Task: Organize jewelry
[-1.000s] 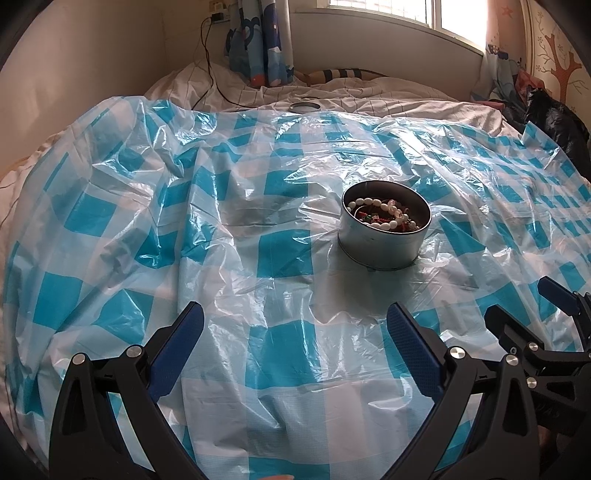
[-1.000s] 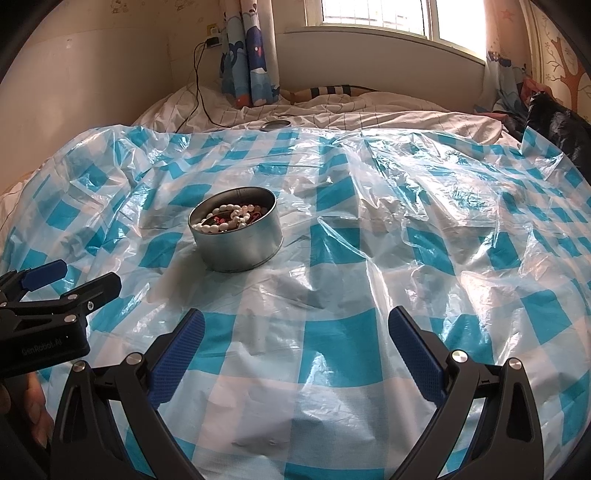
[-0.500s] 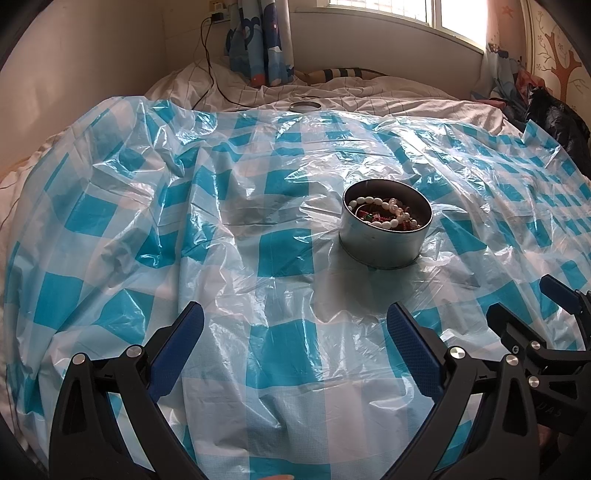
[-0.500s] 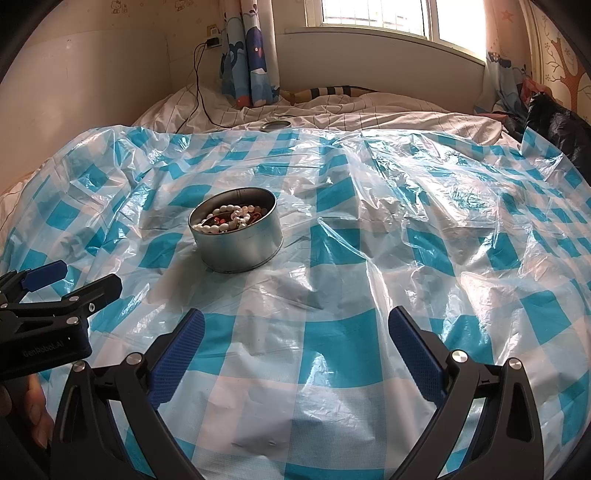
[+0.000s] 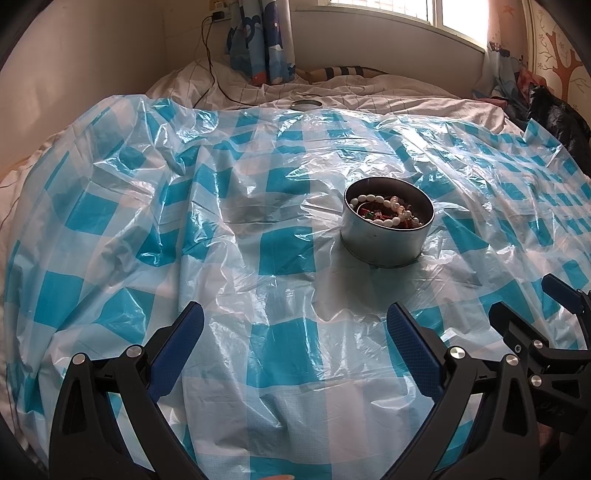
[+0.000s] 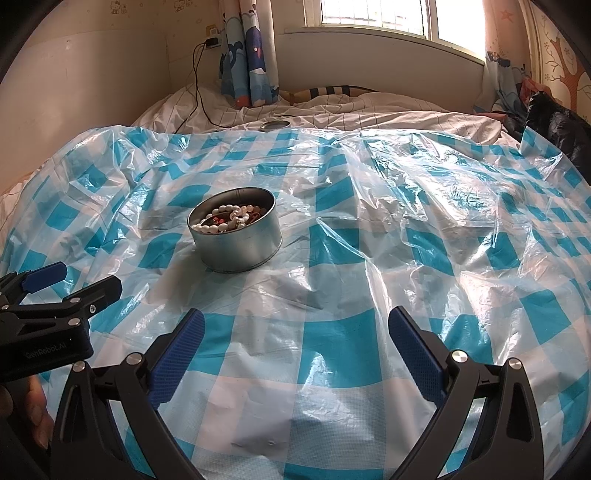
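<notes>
sunlit window (image 6: 373, 18) above a bed (image 6: 332, 110) (blue cartoon curtain (image 6: 247, 55) beside it).

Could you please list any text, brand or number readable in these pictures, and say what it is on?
"GenRobot.AI": on the black body of the left gripper, seen in the right wrist view.
Faint marks on the right gripper body in the left wrist view: too blurred to read.
The tin shows no text.

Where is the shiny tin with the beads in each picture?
Left wrist view: the tin sits right of centre, beyond the left gripper.
Right wrist view: the tin sits left of centre, beyond the right gripper.
Shared landmark: the round lid lies on the bed, just past the checked sheet.
</notes>
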{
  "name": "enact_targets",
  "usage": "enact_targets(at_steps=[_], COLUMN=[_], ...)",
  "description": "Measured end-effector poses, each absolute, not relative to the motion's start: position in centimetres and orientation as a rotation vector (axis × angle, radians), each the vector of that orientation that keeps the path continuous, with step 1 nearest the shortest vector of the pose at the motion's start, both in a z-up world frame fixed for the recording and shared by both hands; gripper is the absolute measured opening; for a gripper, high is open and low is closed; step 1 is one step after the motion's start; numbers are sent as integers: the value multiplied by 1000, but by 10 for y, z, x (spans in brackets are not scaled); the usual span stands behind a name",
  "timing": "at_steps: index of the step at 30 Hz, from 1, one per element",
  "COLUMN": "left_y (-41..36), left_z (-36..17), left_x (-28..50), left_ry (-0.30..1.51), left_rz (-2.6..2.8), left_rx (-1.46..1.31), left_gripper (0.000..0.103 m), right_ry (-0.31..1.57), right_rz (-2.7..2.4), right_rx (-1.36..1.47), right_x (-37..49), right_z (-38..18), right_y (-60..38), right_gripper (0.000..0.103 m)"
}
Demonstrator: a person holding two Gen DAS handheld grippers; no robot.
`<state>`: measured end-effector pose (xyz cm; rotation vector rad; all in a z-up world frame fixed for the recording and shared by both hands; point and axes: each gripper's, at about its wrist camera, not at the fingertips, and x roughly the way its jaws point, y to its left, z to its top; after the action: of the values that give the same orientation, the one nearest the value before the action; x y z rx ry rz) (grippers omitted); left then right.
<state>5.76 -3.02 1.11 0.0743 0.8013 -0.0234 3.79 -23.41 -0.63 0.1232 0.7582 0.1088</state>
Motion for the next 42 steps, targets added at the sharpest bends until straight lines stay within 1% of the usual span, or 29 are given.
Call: enact_targets(at_steps=[42], left_y=[-28], left_z=[7], left_x=[57], left_ry=[803], left_rz=[-23], left_rx=[80], left_gripper=[95], right_ry=[763], right_rz=[108], right_rx=[119], right_x=[40], right_z=[-8], right_y=[-234], right_gripper=[95])
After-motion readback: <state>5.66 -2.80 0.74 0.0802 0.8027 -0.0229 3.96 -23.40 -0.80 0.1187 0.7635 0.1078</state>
